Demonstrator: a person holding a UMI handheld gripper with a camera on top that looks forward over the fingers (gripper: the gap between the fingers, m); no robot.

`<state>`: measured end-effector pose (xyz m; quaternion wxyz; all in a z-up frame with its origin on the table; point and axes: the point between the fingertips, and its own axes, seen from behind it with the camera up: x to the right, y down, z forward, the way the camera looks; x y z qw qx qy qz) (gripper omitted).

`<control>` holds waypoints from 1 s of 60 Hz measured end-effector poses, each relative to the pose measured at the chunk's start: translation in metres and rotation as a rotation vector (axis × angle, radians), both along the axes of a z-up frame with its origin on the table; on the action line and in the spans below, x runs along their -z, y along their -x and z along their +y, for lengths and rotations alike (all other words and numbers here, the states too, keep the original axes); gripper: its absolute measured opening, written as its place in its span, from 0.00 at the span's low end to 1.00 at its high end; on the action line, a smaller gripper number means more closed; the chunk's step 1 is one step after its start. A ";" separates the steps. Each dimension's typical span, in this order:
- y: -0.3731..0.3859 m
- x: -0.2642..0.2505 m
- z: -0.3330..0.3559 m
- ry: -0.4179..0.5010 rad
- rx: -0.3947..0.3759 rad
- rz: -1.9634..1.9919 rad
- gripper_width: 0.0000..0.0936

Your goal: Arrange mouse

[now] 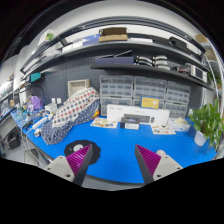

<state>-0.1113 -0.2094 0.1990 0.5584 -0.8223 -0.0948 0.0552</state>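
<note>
My gripper (113, 160) is open and empty, and nothing stands between its fingers. It is held above the near part of a blue table top (115, 145). The purple pads (80, 156) face each other across a wide gap. I cannot make out a mouse in this view. The stretch of blue surface just ahead of the fingers is bare.
A bundle wrapped in patterned cloth (70, 108) lies at the table's far left. Flat boxes and papers (132, 122) sit along the far edge. A green plant (208, 122) stands at the right. Behind are drawer cabinets (135, 92) and shelves (115, 40).
</note>
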 end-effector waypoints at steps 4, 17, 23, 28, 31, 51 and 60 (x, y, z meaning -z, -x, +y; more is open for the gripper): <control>-0.007 0.015 -0.005 0.036 0.009 0.000 0.92; -0.057 0.074 -0.014 0.124 0.072 -0.029 0.93; -0.091 0.095 -0.017 0.160 0.120 -0.048 0.92; -0.121 0.112 -0.017 0.183 0.165 -0.061 0.92; -0.138 0.121 -0.015 0.198 0.189 -0.065 0.92; -0.234 0.182 0.053 0.286 0.319 -0.066 0.89; -0.244 0.199 0.109 0.316 0.297 -0.066 0.86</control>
